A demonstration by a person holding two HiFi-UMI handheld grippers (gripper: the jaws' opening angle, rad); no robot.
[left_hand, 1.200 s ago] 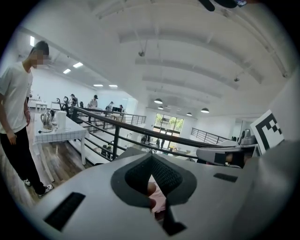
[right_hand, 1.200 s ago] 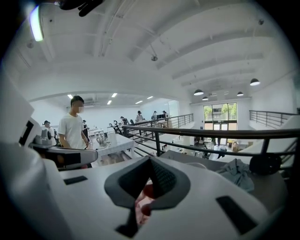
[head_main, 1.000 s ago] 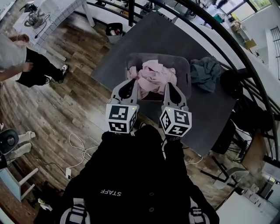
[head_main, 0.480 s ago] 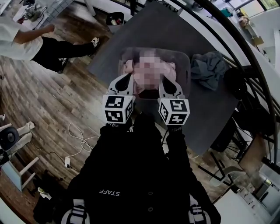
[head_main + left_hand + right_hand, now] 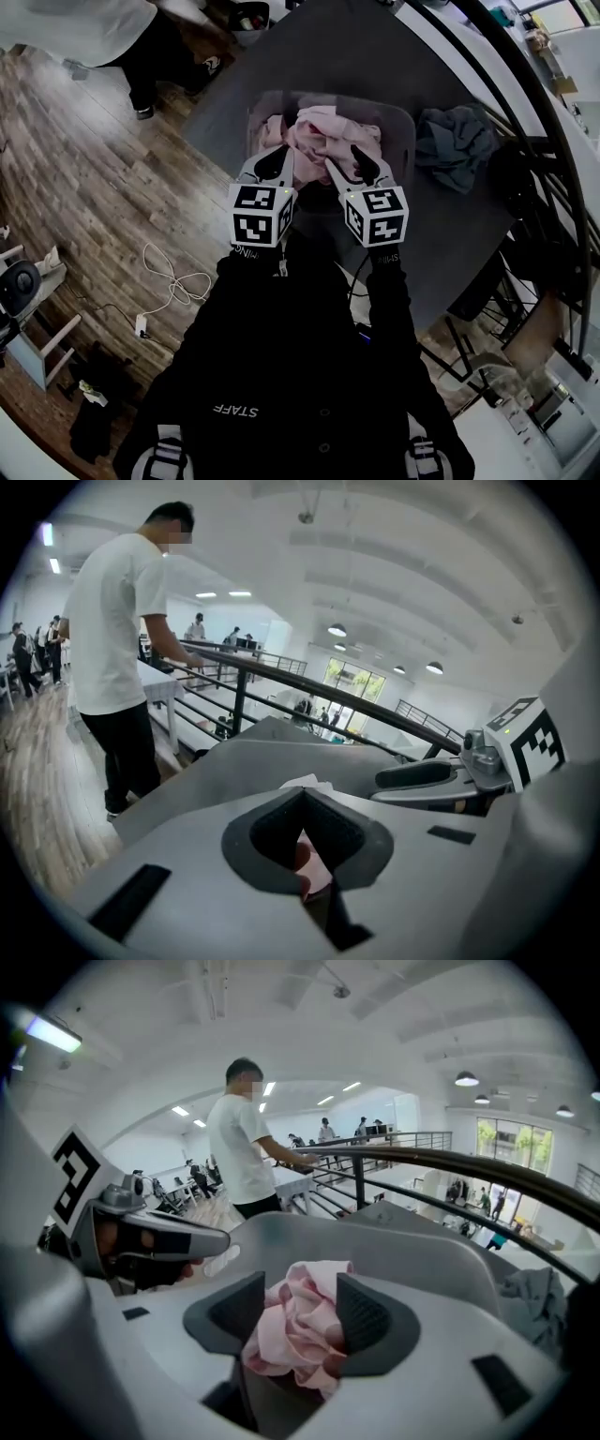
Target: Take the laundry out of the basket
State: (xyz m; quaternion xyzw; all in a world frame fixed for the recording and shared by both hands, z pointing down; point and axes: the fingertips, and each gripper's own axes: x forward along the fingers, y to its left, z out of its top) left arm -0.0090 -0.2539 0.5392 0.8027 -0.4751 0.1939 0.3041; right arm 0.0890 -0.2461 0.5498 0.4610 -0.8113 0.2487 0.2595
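Currently reaching in, with the first grab being set up. The pink laundry (image 5: 323,136) is sitting heaped in the grey basket (image 5: 405,141) on the dark table (image 5: 309,47). A grey garment (image 5: 455,145) is lying on the table just right of the basket, outside it. The right gripper (image 5: 300,1302) is standing spread, its jaws having just been opening, with a bunch of pink cloth between the pads — not squeezed yet, by the look of it. The left gripper (image 5: 302,797) is pressed together at the tips, with pink cloth only showing through behind. The next move likely calls for closing the right jaws on that bunch and lifting it clear of the rim. Against a second ago, both grippers are sitting lower and farther over the basket — and the bystander in the white shirt (image 5: 84,23) is now standing farther off, at the far left.
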